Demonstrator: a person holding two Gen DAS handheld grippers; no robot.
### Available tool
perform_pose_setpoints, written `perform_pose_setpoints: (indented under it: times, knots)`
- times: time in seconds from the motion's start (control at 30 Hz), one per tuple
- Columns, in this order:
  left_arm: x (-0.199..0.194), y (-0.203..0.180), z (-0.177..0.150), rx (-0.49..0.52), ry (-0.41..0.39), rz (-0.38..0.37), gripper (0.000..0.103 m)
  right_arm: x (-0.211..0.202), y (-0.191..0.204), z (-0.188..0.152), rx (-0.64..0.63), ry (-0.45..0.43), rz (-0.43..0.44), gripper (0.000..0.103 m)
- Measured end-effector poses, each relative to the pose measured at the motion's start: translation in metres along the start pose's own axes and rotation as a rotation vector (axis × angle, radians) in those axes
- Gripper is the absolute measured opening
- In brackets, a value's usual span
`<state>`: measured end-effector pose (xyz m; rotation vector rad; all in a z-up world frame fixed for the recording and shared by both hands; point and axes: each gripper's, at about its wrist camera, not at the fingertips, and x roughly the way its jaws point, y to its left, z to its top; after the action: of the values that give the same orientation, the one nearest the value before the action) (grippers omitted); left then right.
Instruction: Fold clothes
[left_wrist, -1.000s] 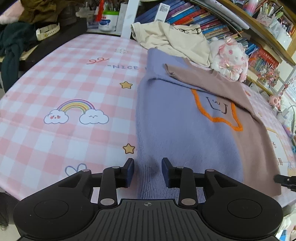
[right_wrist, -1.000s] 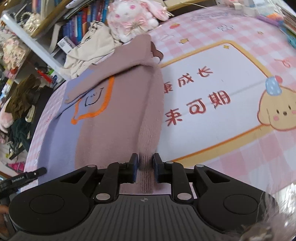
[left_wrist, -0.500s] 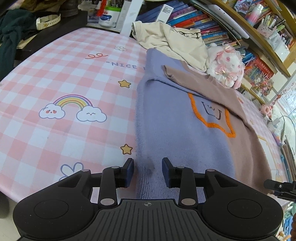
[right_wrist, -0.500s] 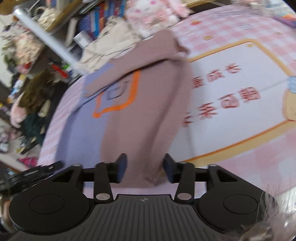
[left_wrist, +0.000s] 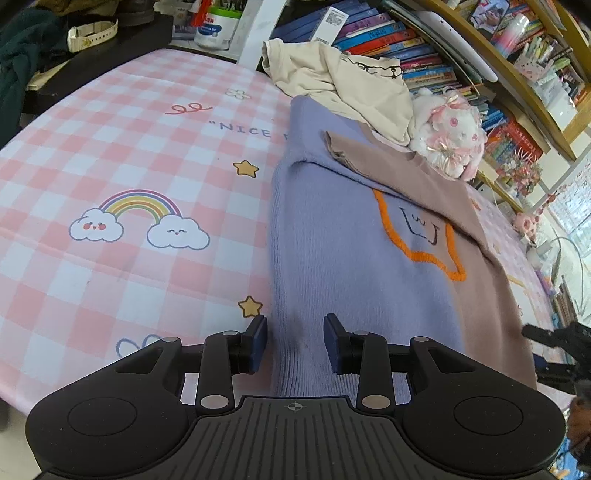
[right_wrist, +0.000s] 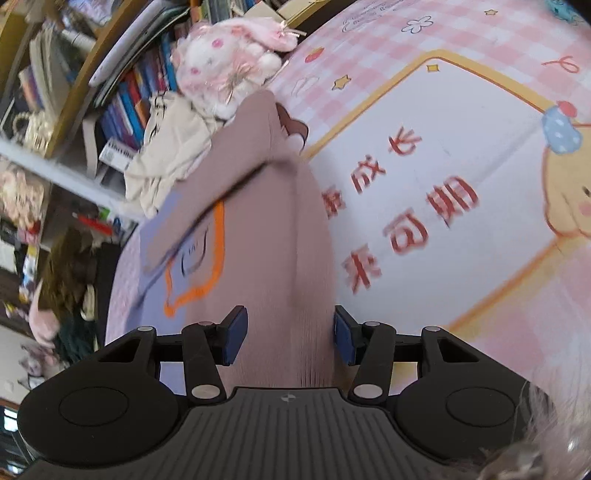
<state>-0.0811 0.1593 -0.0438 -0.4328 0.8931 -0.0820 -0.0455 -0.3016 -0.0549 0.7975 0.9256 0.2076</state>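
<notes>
Two-tone sweater lying lengthwise on the desk, hem toward both cameras.

Its long axis runs from the ribbed hem at the near desk edge away to the plush toy and cream garment. The left hand-held gripper stands wide apart over the purple hem; the right hand-held gripper is likewise spread over the mauve hem, gripping nothing.

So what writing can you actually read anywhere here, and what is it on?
"NICE": printed on the pink checked tablecloth, cut off by the purple sweater.
Red Chinese characters in the tablecloth's white panel: upside down and blurred, so I won't quote them.
Book spines and the barcode label on them: too small to read.
White tub: label unreadable.
</notes>
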Motion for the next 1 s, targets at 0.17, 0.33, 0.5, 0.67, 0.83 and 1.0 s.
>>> perform_pose_setpoints:
  times: [0.17, 0.33, 0.5, 0.67, 0.83, 1.0]
  knots:
    - [0.002, 0.002, 0.002, -0.022, -0.004, -0.009, 0.033, 0.014, 0.000, 0.010, 0.037, 0.047, 0.031, 0.036]
    - [0.002, 0.004, 0.002, -0.039, -0.006, -0.018, 0.033, 0.002, 0.000, -0.010, -0.019, 0.127, -0.002, 0.013]
    - [0.001, 0.006, 0.002, -0.050, 0.012, -0.026, 0.032, -0.022, -0.001, -0.025, -0.082, 0.081, -0.100, 0.009]
    - [0.001, 0.004, 0.001, -0.049, 0.043, -0.049, 0.028, -0.026, -0.004, -0.031, -0.106, 0.091, -0.100, 0.009]
    - [0.000, 0.009, -0.003, -0.106, 0.038, -0.068, 0.028, -0.025, -0.009, -0.029, -0.069, 0.110, -0.069, 0.009]
    - [-0.002, 0.008, -0.007, -0.127, 0.030, -0.073, 0.028, -0.023, -0.009, -0.030, -0.060, 0.125, -0.041, 0.009]
